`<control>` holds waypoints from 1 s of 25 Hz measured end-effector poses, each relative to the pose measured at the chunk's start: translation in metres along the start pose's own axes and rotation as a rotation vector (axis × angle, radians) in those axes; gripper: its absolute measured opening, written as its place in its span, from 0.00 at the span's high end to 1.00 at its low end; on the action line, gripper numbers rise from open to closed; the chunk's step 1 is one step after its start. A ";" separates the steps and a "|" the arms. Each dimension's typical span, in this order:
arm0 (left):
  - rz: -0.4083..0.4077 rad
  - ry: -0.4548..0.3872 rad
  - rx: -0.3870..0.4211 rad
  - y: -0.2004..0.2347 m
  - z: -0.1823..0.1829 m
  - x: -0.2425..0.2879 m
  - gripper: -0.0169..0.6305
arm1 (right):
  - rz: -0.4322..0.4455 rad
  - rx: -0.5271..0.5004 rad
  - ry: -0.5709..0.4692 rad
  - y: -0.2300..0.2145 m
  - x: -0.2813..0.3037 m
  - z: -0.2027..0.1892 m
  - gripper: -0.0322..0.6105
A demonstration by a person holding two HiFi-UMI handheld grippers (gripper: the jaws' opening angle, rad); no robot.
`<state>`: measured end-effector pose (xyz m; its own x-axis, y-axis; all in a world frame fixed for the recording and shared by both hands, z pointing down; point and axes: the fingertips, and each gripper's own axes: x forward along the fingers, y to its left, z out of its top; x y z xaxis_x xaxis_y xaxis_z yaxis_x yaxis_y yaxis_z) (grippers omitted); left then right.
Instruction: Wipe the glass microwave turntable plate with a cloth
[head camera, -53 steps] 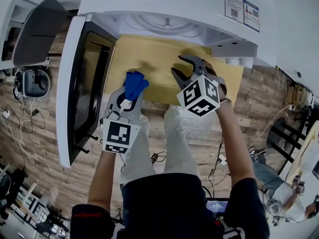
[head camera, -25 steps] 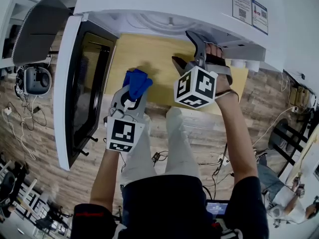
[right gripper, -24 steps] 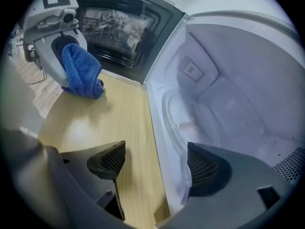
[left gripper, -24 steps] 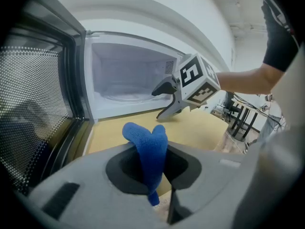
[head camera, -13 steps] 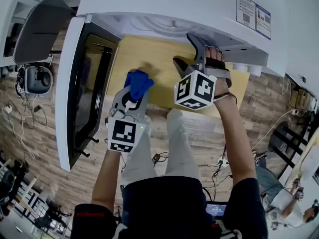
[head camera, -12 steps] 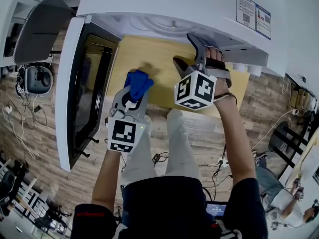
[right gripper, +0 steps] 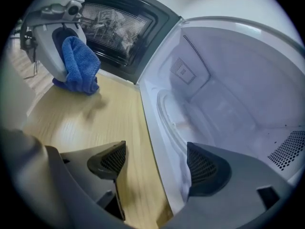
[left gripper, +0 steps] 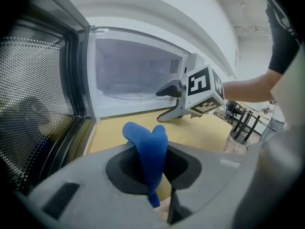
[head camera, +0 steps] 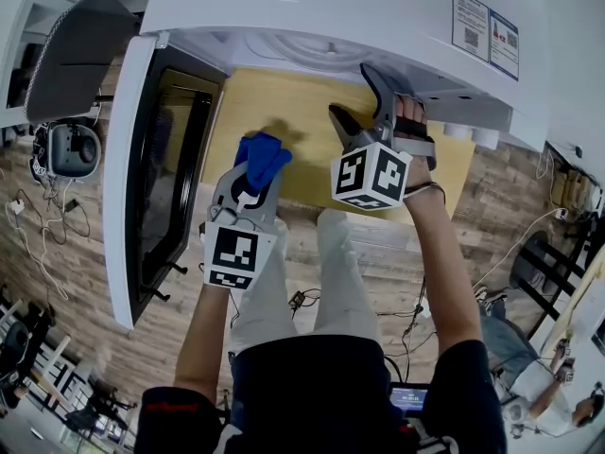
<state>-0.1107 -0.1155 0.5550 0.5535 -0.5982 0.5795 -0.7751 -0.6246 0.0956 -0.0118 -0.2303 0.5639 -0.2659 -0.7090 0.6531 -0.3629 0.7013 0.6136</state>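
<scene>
**Reaching in for the plate**

The glass turntable plate sits inside the open microwave. The right gripper, jaws wide apart and empty, hovers at the cavity's sill. The left gripper is clamped on the blue cloth. Next, I'd guess, it must grip the plate's rim

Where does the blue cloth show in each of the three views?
Head view: blue cloth centre-left, in the left gripper.
Left gripper view: blue cloth bottom centre, clamped between the jaws.
Right gripper view: blue cloth upper left.
Shared landmark: the open microwave door.
</scene>
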 end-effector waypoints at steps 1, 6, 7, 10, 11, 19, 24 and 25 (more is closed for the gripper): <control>0.000 0.000 0.000 0.000 0.000 0.000 0.89 | -0.006 0.004 -0.004 0.000 0.000 0.000 0.41; 0.007 -0.002 -0.007 0.003 0.002 0.002 0.89 | -0.023 0.020 -0.015 -0.002 0.001 0.000 0.41; 0.011 -0.011 -0.007 0.004 0.005 0.002 0.89 | -0.023 0.020 -0.018 -0.002 0.001 0.000 0.41; 0.029 -0.064 -0.005 0.011 0.021 0.001 0.89 | -0.022 0.019 -0.026 -0.001 0.001 0.000 0.41; 0.035 -0.083 -0.004 0.015 0.028 0.001 0.89 | -0.022 0.018 -0.028 -0.001 0.001 0.001 0.41; 0.095 -0.189 0.086 0.041 0.090 0.024 0.89 | -0.020 0.009 -0.035 -0.001 0.001 0.001 0.41; 0.137 -0.210 0.158 0.050 0.112 0.038 0.89 | -0.020 0.006 -0.041 0.000 0.001 0.001 0.41; 0.144 -0.214 0.166 0.052 0.116 0.041 0.89 | -0.020 0.006 -0.043 0.000 0.001 0.001 0.41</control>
<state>-0.0930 -0.2308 0.4896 0.5074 -0.7676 0.3917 -0.7992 -0.5891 -0.1191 -0.0131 -0.2310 0.5639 -0.2968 -0.7255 0.6209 -0.3740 0.6866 0.6235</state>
